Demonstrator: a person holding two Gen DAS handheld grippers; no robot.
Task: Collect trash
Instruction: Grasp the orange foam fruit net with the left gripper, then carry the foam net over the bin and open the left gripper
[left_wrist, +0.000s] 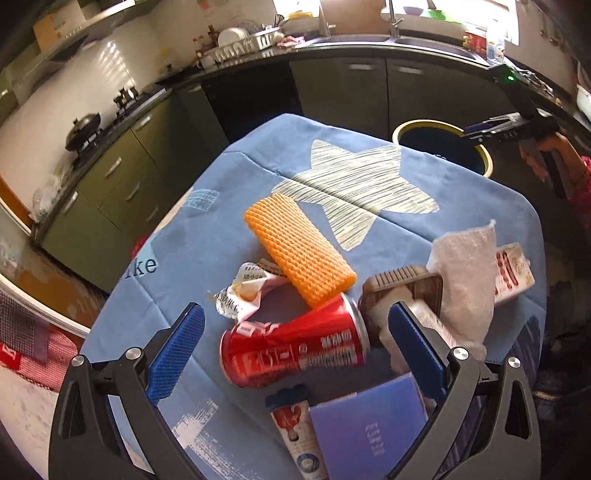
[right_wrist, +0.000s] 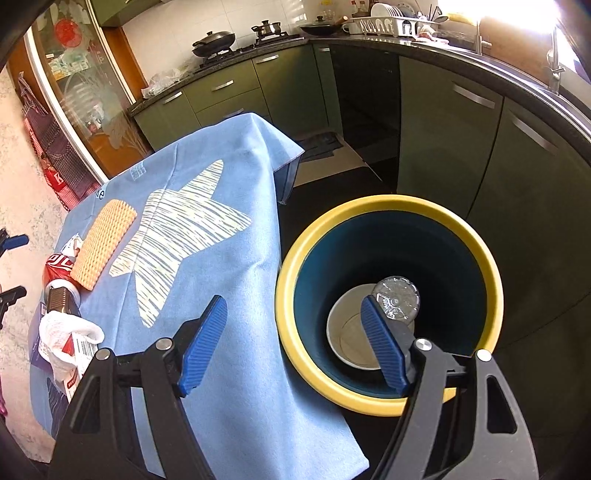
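Observation:
My left gripper (left_wrist: 295, 312) is open over the pile of trash on the blue star cloth (left_wrist: 354, 147). A dented red can (left_wrist: 295, 347) lies on its side between the blue pads, and neither pad touches it. Around it lie an orange foam net (left_wrist: 299, 251), a crumpled wrapper (left_wrist: 243, 295), a brown tray (left_wrist: 402, 288), white tissue (left_wrist: 465, 280) and a red-and-white carton (left_wrist: 513, 273). My right gripper (right_wrist: 293, 306) hangs open and empty over the near rim of the yellow-rimmed bin (right_wrist: 388, 205). A clear bottle (right_wrist: 397, 299) and a paper cup (right_wrist: 351, 332) lie inside the bin.
A blue booklet (left_wrist: 369, 435) and a small tube (left_wrist: 295, 432) lie nearest the left gripper. The bin stands on the dark floor against the table's cloth edge (right_wrist: 273, 206). Green cabinets (right_wrist: 443, 129) and the counter with a stove wrap around behind.

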